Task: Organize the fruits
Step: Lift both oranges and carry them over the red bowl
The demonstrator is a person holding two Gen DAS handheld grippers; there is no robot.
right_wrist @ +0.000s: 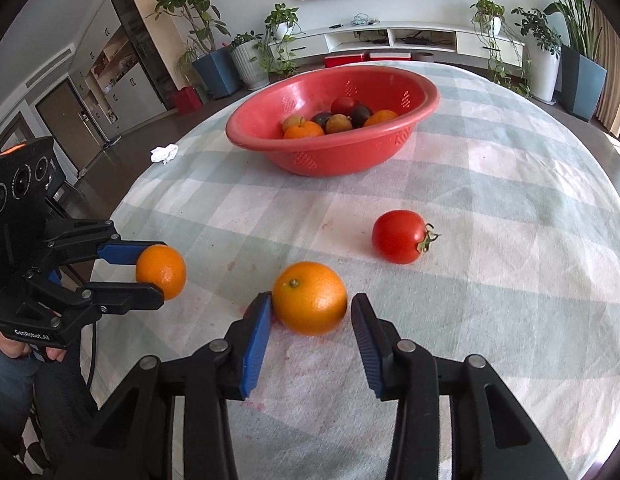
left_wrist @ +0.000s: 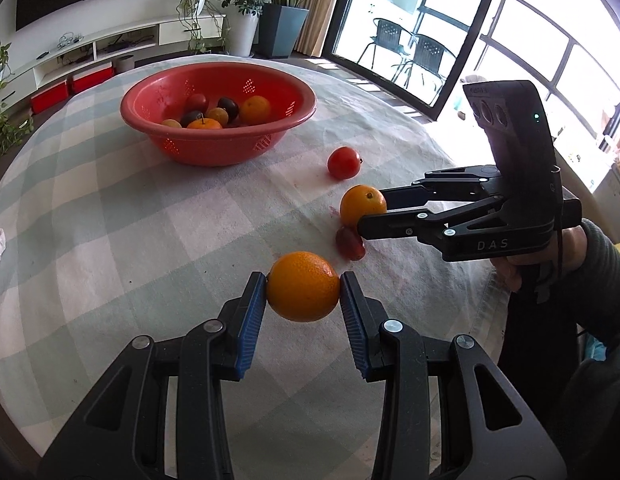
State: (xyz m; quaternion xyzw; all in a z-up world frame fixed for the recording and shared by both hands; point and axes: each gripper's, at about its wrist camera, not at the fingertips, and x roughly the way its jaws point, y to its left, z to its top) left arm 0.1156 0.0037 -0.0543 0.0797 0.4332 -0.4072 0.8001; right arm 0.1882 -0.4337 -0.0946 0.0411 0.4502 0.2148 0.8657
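My left gripper (left_wrist: 303,294) is shut on an orange (left_wrist: 303,286) and holds it above the checked tablecloth; the same orange shows in the right wrist view (right_wrist: 161,266). My right gripper (right_wrist: 310,314) is open around a second orange (right_wrist: 310,298) that rests on the cloth, the left pad touching it, the right pad apart. That orange shows in the left wrist view (left_wrist: 359,205). A red tomato (right_wrist: 399,237) lies beyond it. A small dark red fruit (left_wrist: 349,244) lies beside the second orange. A red basket (left_wrist: 218,114) holds several fruits.
A crumpled white tissue (right_wrist: 164,153) lies near the table's left edge. The round table's cloth (right_wrist: 489,208) is open between the basket and the loose fruits. Plants and a TV unit stand beyond the table.
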